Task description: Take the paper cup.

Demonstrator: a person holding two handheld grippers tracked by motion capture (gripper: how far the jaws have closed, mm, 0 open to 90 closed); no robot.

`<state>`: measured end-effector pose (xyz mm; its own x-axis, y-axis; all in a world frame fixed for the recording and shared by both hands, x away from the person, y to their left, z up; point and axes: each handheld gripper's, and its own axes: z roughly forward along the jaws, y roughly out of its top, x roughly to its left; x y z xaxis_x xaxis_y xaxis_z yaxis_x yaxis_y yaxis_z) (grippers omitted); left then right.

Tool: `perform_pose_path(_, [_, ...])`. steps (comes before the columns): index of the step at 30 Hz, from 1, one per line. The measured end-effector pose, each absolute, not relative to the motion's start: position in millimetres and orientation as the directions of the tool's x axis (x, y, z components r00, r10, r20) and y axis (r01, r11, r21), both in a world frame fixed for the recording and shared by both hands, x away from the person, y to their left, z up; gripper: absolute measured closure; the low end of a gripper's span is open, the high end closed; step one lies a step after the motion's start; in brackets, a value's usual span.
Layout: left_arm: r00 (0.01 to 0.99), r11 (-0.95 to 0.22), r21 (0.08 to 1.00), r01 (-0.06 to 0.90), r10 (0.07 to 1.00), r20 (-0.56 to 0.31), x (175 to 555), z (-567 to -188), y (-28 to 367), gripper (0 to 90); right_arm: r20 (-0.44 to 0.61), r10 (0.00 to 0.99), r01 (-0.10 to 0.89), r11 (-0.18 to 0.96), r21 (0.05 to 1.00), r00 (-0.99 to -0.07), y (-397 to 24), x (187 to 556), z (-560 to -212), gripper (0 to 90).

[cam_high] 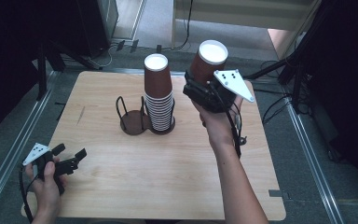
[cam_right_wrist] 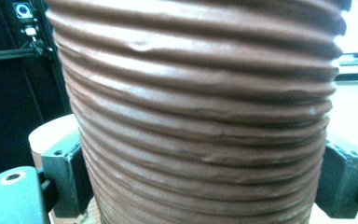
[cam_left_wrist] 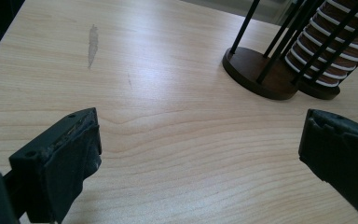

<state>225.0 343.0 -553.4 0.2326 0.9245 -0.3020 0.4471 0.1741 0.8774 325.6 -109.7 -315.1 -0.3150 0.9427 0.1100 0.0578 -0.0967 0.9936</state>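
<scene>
Currently: right gripper [cam_high: 200, 81], upper centre-right of the high view, clenched on one inverted brown ribbed paper cup [cam_high: 207, 60], raised beside the stack of inverted cups [cam_high: 159, 93], likely for adding on top. Left gripper [cam_high: 70, 156], lower left, jaws released, idle over the wooden table [cam_high: 121, 177]. Right gripper view alone shows cup ribbing [cam_right_wrist: 200, 116]; left gripper view shows the wire cup holder [cam_left_wrist: 256, 70] base.
</scene>
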Motion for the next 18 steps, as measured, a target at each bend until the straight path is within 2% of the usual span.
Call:
perform_pose_path(5, [0.249, 0.159, 0.887, 0.434, 0.925, -0.287, 224, -553, 341, 0.0, 0.11, 0.942, 0.096, -0.083, 0.992, -0.316, -119, 318, -325, 11.6])
perform_pose_path(9, [0.253, 0.154, 0.889, 0.431, 0.925, -0.283, 223, -553, 340, 0.0, 0.106, 0.954, 0.099, -0.081, 0.992, -0.279, -126, 313, -333, 11.7])
perform_pose_path(18, [0.255, 0.153, 0.889, 0.432, 0.925, -0.283, 223, -553, 340, 0.0, 0.092, 0.95, 0.129, -0.056, 0.99, -0.297, -138, 303, -361, 12.3])
